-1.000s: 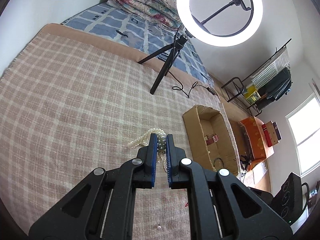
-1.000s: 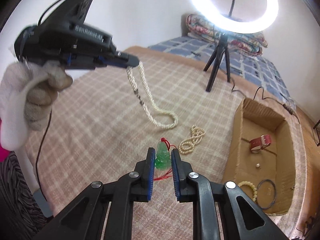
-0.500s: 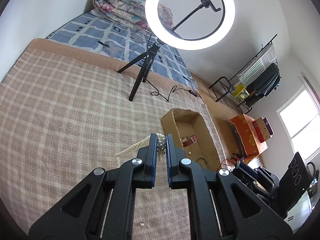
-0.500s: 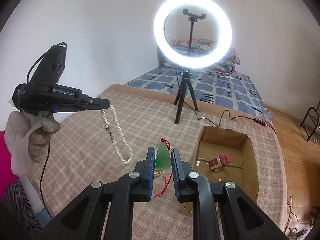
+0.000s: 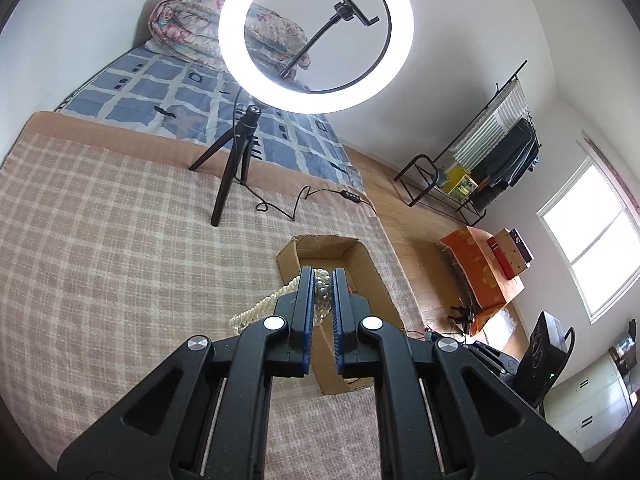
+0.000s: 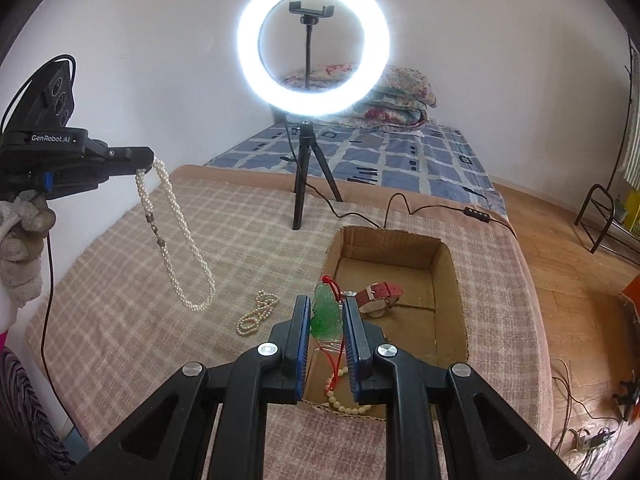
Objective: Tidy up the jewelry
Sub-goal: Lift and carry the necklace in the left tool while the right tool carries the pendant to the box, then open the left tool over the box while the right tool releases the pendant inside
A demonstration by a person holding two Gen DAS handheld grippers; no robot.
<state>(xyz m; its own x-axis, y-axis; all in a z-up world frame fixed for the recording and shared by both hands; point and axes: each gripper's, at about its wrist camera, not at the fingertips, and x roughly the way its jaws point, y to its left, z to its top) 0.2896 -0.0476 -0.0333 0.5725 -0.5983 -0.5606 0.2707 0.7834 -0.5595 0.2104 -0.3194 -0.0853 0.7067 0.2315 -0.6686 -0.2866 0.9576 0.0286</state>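
My left gripper (image 5: pixel 321 276) is shut on a long pearl necklace (image 5: pixel 256 310). In the right wrist view this necklace (image 6: pixel 176 240) hangs in a loop from the left gripper (image 6: pixel 149 160), well above the bed. My right gripper (image 6: pixel 326 308) is shut on a green jade pendant (image 6: pixel 326 314) with a red cord trailing below, held over the near end of the open cardboard box (image 6: pixel 452 280). Inside the box lie a red-strapped watch (image 6: pixel 380 294) and a beaded bracelet (image 6: pixel 344 406). A smaller pearl strand (image 6: pixel 258 312) rests on the checked blanket, left of the box.
A lit ring light on a black tripod (image 6: pixel 308 184) stands on the blanket beyond the box, its cable (image 6: pixel 440 210) running right. A gloved hand (image 6: pixel 20 236) holds the left gripper. Folded bedding (image 6: pixel 384 96) lies at the wall. Wooden floor and a metal rack (image 5: pixel 472 176) are to the right.
Both grippers rose and swung toward the box. The pearl necklace lifted fully off the blanket. The jade pendant moved from over the blanket to over the box's near end.
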